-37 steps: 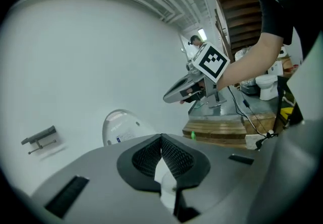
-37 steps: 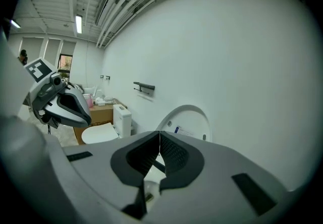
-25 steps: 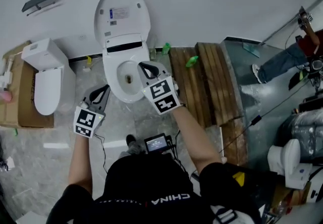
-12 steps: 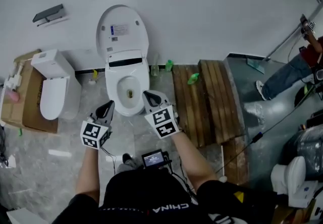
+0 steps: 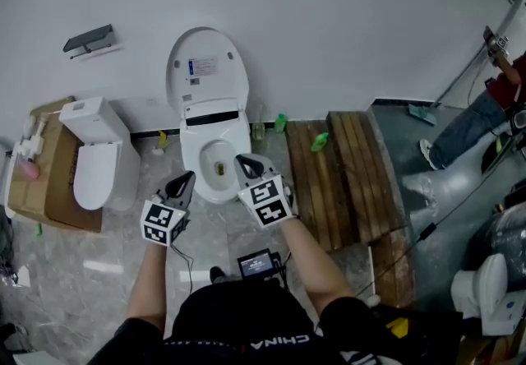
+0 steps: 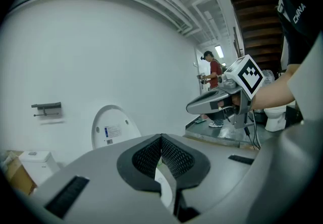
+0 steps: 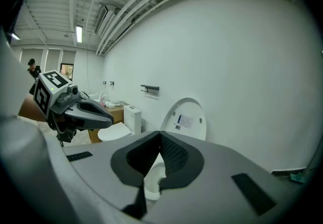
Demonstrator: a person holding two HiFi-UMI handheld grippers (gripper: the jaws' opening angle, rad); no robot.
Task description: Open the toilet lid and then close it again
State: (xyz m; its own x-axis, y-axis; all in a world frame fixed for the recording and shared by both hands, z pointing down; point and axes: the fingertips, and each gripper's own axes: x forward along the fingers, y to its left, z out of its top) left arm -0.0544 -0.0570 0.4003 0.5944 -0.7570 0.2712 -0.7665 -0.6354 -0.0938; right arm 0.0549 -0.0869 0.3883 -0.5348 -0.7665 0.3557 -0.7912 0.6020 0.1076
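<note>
The toilet (image 5: 215,159) stands at the far edge of the floor against the white wall. Its lid (image 5: 207,67) is raised upright and leans on the wall, so the bowl is open. Both grippers hang by the bowl's front rim, well apart from the lid. The left gripper (image 5: 186,178) has its jaws pressed together with nothing between them. The right gripper (image 5: 242,160) is likewise closed and empty. A wooden pallet (image 5: 337,174) lies to the right, and the small green things (image 5: 320,141) on it are probably bottles.
</note>
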